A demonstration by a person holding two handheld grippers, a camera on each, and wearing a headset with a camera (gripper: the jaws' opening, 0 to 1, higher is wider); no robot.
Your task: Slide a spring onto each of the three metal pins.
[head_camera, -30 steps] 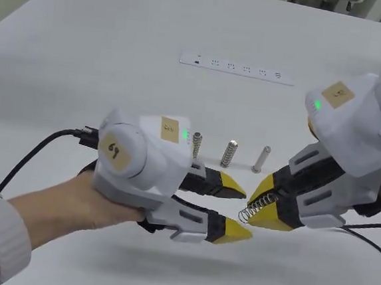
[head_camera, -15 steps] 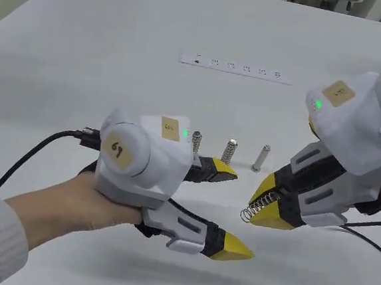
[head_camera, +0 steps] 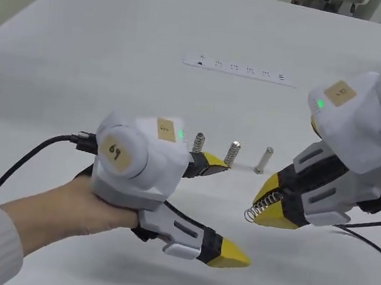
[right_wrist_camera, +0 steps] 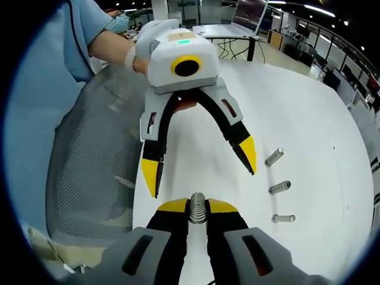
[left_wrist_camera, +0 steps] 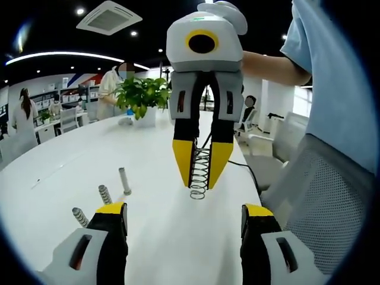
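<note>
R gripper [head_camera: 268,203] is pinching the last spring [head_camera: 262,205] btwn its yellow tips. In the left gripper view the coil lies lengthwise along the jaws w/ its free end poking out past them; in the right gripper view it shows end-on, its bore facing out. L gripper [head_camera: 230,210] is spread wide and holds nothing, facing the R one just above the table [head_camera: 83,73]. On the table stand 3 pins in a row: the left pin [head_camera: 198,142] and middle pin [head_camera: 231,153] already wear springs, so 2 of 3 look done. The bare pin [head_camera: 264,160] at the R end is the target, near the R tips but apart from them. To do this step well, I'd say: bring the spring's free end over the bare pin's top, tilt the R gripper until coil axis and pin axis match, then push down along the pin, not across it. A sideways load could tip the pin; can't tell if the pins are fixed to the table. Grip looks light enough that the coil isn't crushed. Keep it so, and let go only once several turns are over the pin, else the spring may pop off. L gripper sits close to the loaded pins, so keep it off them, or use it to steady the bare pin low down. The power strip [head_camera: 240,69] is well clear
</note>
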